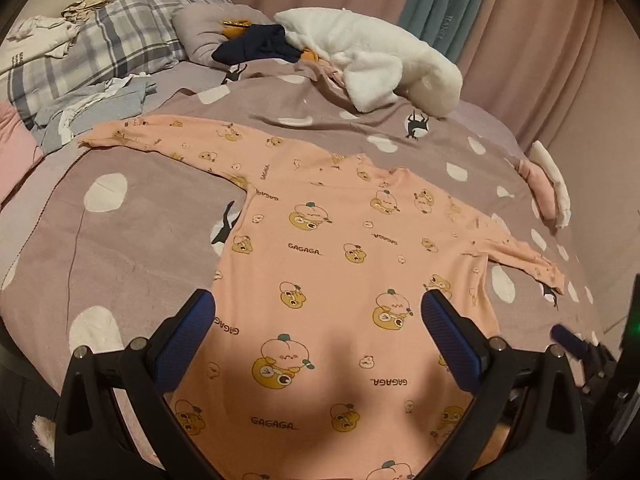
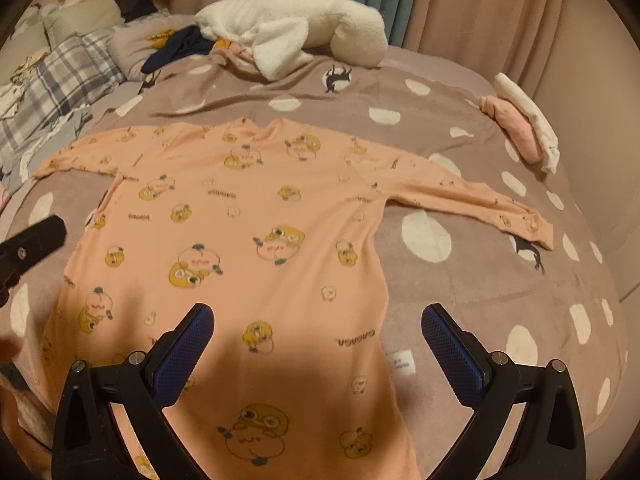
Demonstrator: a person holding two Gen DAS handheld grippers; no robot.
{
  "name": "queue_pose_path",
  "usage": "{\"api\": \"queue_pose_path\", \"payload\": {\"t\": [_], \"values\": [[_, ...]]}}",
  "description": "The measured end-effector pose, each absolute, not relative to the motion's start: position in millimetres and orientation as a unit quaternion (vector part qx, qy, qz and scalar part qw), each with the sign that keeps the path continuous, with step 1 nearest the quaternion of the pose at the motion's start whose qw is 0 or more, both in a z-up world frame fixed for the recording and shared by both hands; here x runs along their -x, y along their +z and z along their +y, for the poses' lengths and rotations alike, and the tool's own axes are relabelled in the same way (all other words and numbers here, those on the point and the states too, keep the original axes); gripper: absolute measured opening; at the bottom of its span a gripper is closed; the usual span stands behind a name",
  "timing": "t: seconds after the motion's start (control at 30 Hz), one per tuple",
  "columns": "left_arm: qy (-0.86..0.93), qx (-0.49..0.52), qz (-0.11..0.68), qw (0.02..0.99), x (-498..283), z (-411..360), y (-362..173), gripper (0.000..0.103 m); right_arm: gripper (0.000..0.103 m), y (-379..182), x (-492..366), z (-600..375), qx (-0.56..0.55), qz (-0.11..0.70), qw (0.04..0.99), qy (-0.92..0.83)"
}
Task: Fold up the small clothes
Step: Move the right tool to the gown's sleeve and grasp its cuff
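A: Where does the pink long-sleeved top (image 1: 340,248) lie?

B: Flat on the bed, on a mauve fleece blanket (image 1: 132,240) with white spots and black cat shapes. Both sleeves stretch out sideways. The knit is thin and soft, printed with yellow cartoon ducks and the word GAGAGA.

A: And the claws?

B: The left claw (image 1: 318,344) hangs over the top's lower half, its jaws spread wide with nothing between them; its blue pads (image 1: 182,344) are ribbed. The right claw (image 2: 318,350) is spread too and holds nothing, above the top's right edge, where a small white label (image 2: 401,363) shows.

A: What else is on the bed?

B: A fluffy white plush garment (image 2: 296,36) bunched at the far side, a dark navy cloth (image 1: 260,42) beside it, a plaid pillow (image 1: 100,48), and folded pink and white pieces (image 2: 524,128) at the right edge.
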State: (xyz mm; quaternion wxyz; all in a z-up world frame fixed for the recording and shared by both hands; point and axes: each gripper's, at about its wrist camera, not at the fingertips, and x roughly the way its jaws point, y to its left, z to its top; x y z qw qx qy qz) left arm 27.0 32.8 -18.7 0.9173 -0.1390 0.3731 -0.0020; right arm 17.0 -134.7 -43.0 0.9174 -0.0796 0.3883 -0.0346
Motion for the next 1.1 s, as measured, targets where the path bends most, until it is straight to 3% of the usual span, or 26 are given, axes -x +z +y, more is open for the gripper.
{"api": "queue_pose_path", "payload": {"t": [0.13, 0.37, 0.57, 0.77, 0.83, 1.1], "values": [[0.02, 0.082, 0.37, 0.925, -28, 20, -20, 0.103, 0.103, -33, -22, -162, 0.069, 0.37, 0.926, -0.029], [0.004, 0.09, 0.383, 0.919, -49, 8, -31, 0.102, 0.103, -22, -33, -334, -0.117, 0.32, 0.934, -0.107], [-0.004, 0.103, 0.374, 0.922, -65, -7, -35, 0.102, 0.103, -54, -60, -455, -0.164, 0.353, 0.904, -0.177], [0.001, 0.055, 0.357, 0.932, -74, -23, -47, 0.103, 0.103, -105, -106, -533, -0.363, 0.343, 0.86, -0.106], [0.012, 0.06, 0.338, 0.939, -73, -21, -49, 0.103, 0.103, -100, -115, -538, -0.362, 0.283, 0.881, -0.114], [-0.031, 0.143, 0.375, 0.916, -92, -6, -62, 0.103, 0.103, -92, -161, -520, -0.266, 0.343, 0.884, -0.176]]}}
